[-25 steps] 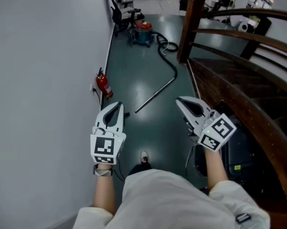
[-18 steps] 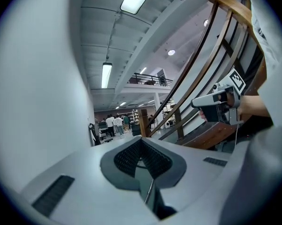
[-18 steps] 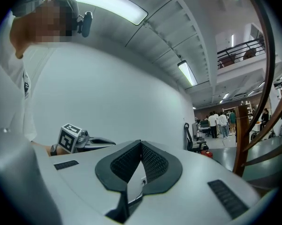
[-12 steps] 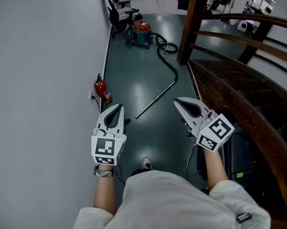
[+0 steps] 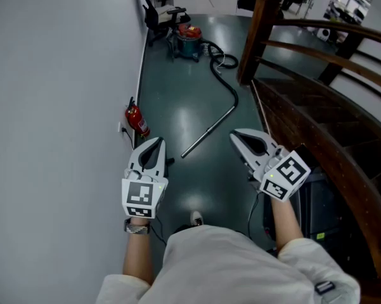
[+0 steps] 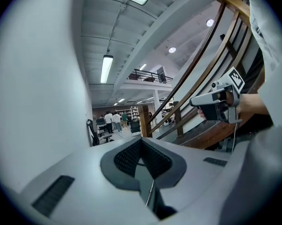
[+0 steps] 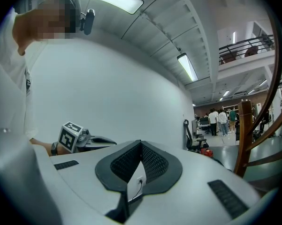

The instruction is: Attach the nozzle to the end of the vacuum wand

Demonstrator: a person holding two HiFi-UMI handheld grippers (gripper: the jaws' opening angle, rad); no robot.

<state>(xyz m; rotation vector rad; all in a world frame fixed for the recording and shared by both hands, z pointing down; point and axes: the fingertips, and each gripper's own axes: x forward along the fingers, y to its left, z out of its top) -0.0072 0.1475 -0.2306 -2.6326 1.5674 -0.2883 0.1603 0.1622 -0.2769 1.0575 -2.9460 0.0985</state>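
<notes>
The metal vacuum wand (image 5: 208, 132) lies slantwise on the dark green floor ahead. Its black hose (image 5: 225, 75) curves back to a red and teal vacuum cleaner (image 5: 189, 42). A small dark piece (image 5: 169, 161) lies by the wand's near end; I cannot tell what it is. My left gripper (image 5: 157, 140) is held level and shut, with nothing in it, left of the wand's near end. My right gripper (image 5: 234, 133) is shut and empty to the wand's right. In the left gripper view the shut jaws (image 6: 141, 142) frame a sliver of the wand (image 6: 150, 195).
A white wall (image 5: 57, 106) runs along the left, with a red fire extinguisher (image 5: 137, 120) at its foot. A wooden stair rail (image 5: 317, 100) and post (image 5: 253, 30) close off the right. An office chair (image 5: 160, 14) stands beyond the vacuum. People stand far down the hall (image 7: 218, 121).
Both grippers have been carried forward along the corridor, still shut. The wand, the hose and the vacuum cleaner sit slightly lower in the head view than before.
</notes>
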